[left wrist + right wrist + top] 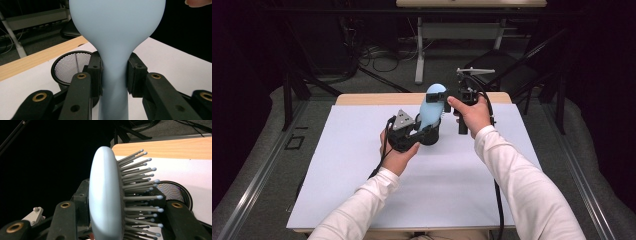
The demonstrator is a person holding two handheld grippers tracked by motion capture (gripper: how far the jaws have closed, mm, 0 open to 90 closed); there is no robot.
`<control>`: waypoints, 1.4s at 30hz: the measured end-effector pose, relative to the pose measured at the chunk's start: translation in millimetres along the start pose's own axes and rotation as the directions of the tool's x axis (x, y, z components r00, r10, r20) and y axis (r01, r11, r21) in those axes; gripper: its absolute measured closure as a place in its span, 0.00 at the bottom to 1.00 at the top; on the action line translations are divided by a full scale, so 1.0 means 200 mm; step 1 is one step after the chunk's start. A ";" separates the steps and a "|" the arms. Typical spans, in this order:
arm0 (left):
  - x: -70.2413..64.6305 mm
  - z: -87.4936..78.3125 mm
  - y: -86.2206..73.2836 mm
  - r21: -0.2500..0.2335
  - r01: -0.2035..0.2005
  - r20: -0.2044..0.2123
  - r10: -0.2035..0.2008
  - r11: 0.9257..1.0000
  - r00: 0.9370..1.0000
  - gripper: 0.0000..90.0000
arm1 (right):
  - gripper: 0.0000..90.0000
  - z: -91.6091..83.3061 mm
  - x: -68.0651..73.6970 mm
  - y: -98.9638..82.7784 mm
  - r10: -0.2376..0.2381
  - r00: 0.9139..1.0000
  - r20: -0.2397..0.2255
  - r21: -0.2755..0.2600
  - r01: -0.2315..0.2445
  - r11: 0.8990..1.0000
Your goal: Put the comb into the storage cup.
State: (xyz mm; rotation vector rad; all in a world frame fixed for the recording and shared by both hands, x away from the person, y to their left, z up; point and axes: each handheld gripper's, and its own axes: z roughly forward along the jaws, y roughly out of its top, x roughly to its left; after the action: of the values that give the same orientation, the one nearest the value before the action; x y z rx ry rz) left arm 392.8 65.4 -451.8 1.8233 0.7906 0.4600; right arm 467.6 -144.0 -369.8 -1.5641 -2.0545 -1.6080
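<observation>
readable text: none in any view
hairbrush (113, 37): plain light blue back and handle, no brand or label visible
mesh cup (71, 66): black, no marking
white mat (362, 165): blank, no print or numbers

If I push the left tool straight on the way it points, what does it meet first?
Probably the black mesh cup, just beyond the left tool and slightly to one side. The tool is shut on the blue hairbrush at its neck; depth is hard to judge, so it might pass beside the rim.
</observation>
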 end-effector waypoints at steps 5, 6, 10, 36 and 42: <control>0.00 0.00 0.00 0.000 0.001 0.001 -0.001 1.000 1.000 0.77 | 0.55 0.00 0.00 0.00 -0.004 1.000 0.001 -0.001 0.004 1.000; 0.00 0.00 0.00 0.000 0.001 0.001 -0.001 1.000 1.000 0.77 | 0.55 0.00 0.00 0.00 -0.004 1.000 0.001 0.000 0.004 1.000; 0.00 0.00 0.00 0.000 0.002 0.000 -0.002 1.000 1.000 0.77 | 0.55 0.00 0.00 0.00 -0.005 1.000 0.003 -0.001 0.005 1.000; 0.00 0.00 0.00 -0.009 0.017 -0.003 -0.017 1.000 1.000 0.75 | 0.56 0.01 0.00 0.00 0.001 1.000 -0.001 -0.005 -0.001 1.000; 0.00 -0.01 0.00 -0.014 0.023 -0.001 -0.023 1.000 1.000 0.69 | 0.56 0.00 0.00 0.00 0.005 1.000 -0.002 -0.011 -0.005 1.000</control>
State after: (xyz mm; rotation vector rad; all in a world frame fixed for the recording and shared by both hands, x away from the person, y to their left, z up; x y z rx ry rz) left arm 392.3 66.9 -452.2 1.7999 0.8059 0.4505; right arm 468.1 -143.5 -370.4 -1.5689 -2.0430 -1.6214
